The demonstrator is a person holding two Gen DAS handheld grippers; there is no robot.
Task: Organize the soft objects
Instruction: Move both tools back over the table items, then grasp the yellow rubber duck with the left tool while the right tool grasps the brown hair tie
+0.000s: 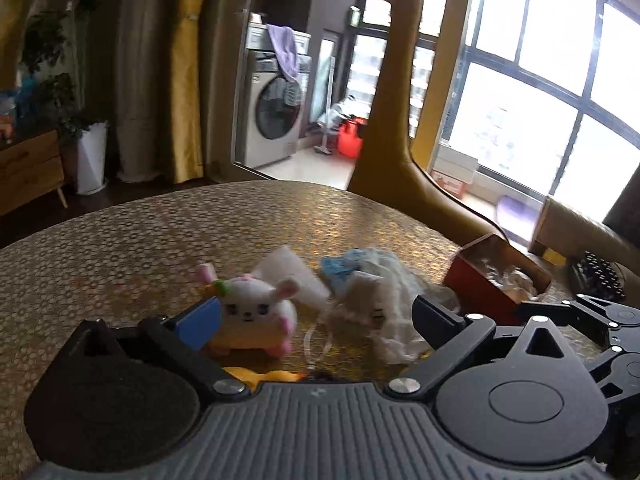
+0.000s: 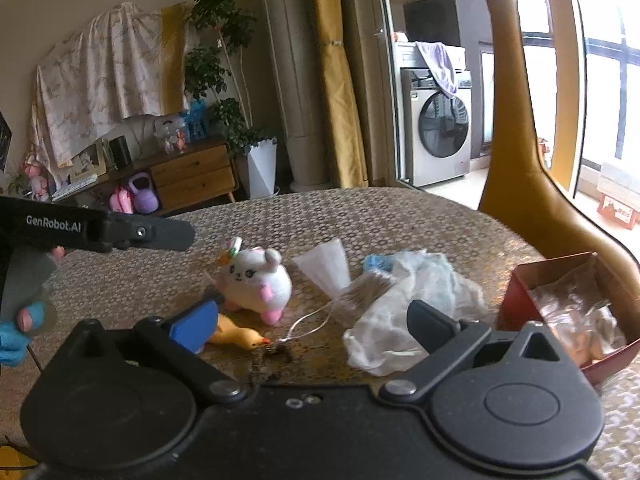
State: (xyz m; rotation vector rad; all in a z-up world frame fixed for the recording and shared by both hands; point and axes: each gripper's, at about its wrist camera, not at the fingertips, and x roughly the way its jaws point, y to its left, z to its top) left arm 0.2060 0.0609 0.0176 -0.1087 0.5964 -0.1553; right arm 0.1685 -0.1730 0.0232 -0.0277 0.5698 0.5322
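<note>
A white plush bunny [image 1: 256,314] [image 2: 258,280] lies on the gold patterned table [image 1: 160,240]. A yellow rubber chicken [image 2: 236,334] lies in front of it; its tip shows in the left wrist view [image 1: 264,376]. A white gauze cloth heap [image 2: 404,300] [image 1: 384,296] with a blue piece [image 2: 376,263], a white mesh pouch [image 2: 328,266] [image 1: 292,276] and its looped string [image 2: 312,324] lie to the right. My left gripper [image 1: 316,316] is open, low over the table, its blue pad [image 1: 200,322] beside the bunny. My right gripper [image 2: 312,322] is open over the string and cloth.
A red open box [image 2: 516,300] [image 1: 480,288] holding crinkled clear wrapping stands at the table's right. A tall yellow giraffe figure [image 1: 392,120] [image 2: 516,140] rises behind the table's far edge. The left gripper's body [image 2: 100,232] shows at left in the right wrist view.
</note>
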